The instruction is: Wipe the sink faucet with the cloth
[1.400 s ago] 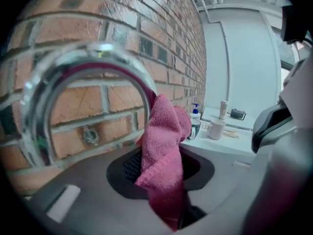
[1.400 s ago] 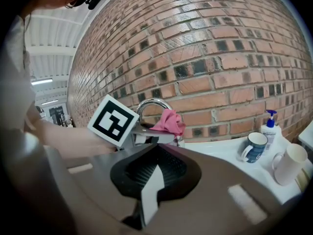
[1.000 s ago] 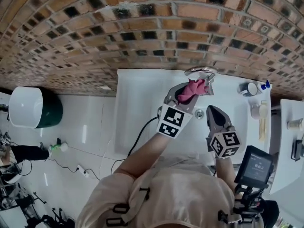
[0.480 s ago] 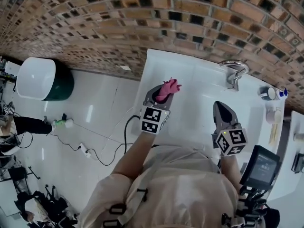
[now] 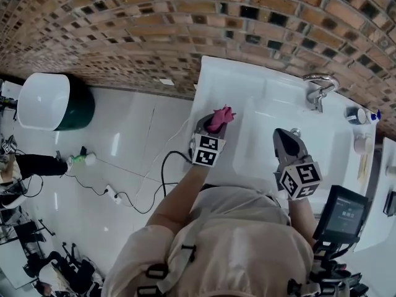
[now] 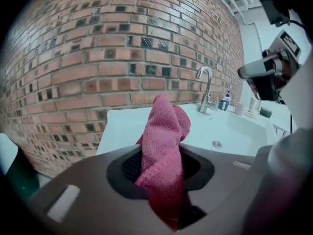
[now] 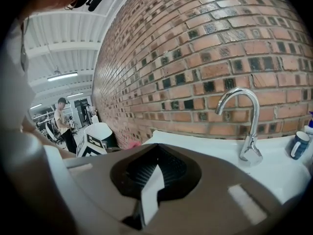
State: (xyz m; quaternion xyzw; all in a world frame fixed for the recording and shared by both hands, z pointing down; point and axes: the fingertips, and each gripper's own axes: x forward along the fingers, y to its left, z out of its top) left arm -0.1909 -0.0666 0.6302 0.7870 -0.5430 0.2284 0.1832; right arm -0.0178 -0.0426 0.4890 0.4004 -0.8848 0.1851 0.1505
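Observation:
A pink cloth (image 5: 220,117) stands bunched up between the fingers of my left gripper (image 5: 216,122), which is shut on it over the left rim of the white sink (image 5: 230,82). In the left gripper view the cloth (image 6: 164,136) fills the middle of the left gripper (image 6: 161,155), and the chrome faucet (image 6: 206,89) stands far off to the right. My right gripper (image 5: 283,133) is shut with nothing in it and hangs over the basin, short of the faucet (image 5: 318,88). In the right gripper view, the faucet (image 7: 247,126) rises beyond the right gripper (image 7: 151,180).
A brick wall (image 5: 185,30) backs the sink. A cup and a blue-capped bottle (image 5: 362,115) stand on the sink's right end, near a blue mug (image 7: 297,145). A white and green bin (image 5: 46,110) and a cable (image 5: 164,172) are on the floor at left.
My left gripper has carried the cloth away from the faucet, leftward and down to the sink's left rim. My right gripper has shifted a little, and the head view has swung left.

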